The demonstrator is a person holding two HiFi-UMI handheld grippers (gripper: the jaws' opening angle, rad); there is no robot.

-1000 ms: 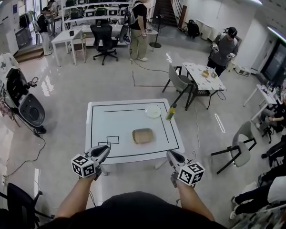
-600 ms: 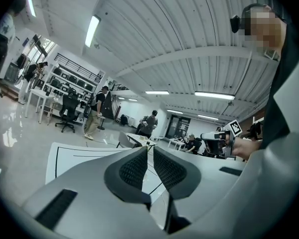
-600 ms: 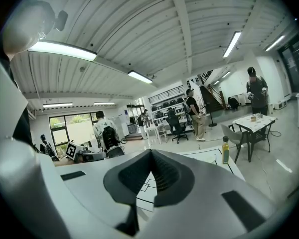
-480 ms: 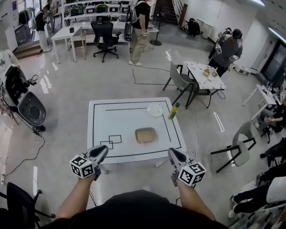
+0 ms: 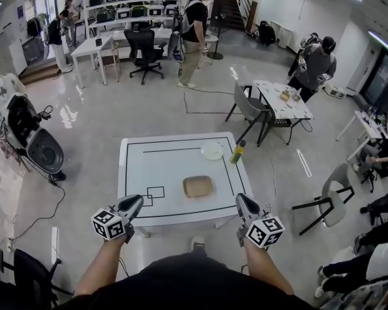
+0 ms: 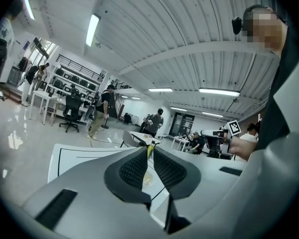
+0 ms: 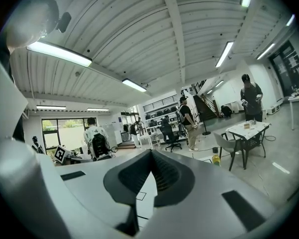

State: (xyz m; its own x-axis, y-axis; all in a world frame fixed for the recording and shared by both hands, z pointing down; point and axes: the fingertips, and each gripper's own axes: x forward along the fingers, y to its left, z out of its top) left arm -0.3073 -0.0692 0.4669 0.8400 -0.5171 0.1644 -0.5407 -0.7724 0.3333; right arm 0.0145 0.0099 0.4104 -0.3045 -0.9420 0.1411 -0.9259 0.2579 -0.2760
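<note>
A white table (image 5: 155, 166) marked with black lines stands in front of me. On it lie a flat tan block (image 5: 198, 186), a white plate (image 5: 213, 150) and a yellow-green bottle (image 5: 236, 152) at the right edge. My left gripper (image 5: 132, 203) hovers over the table's near left edge, shut save for a thin slit, holding nothing. My right gripper (image 5: 241, 202) hovers just off the near right corner, shut and empty. In the left gripper view the left gripper (image 6: 150, 149) points across the table (image 6: 74, 158). In the right gripper view the right gripper (image 7: 151, 152) points past the bottle (image 7: 216, 159).
A second table (image 5: 283, 102) with grey chairs (image 5: 246, 110) stands behind on the right, a person (image 5: 313, 63) beside it. Another person (image 5: 195, 34) stands by desks at the back. A grey chair (image 5: 330, 205) is at the right, a dark machine (image 5: 35, 144) at the left.
I have stepped closer to the table; its near edge now reaches both grippers. Both grippers keep the same pose and state.
</note>
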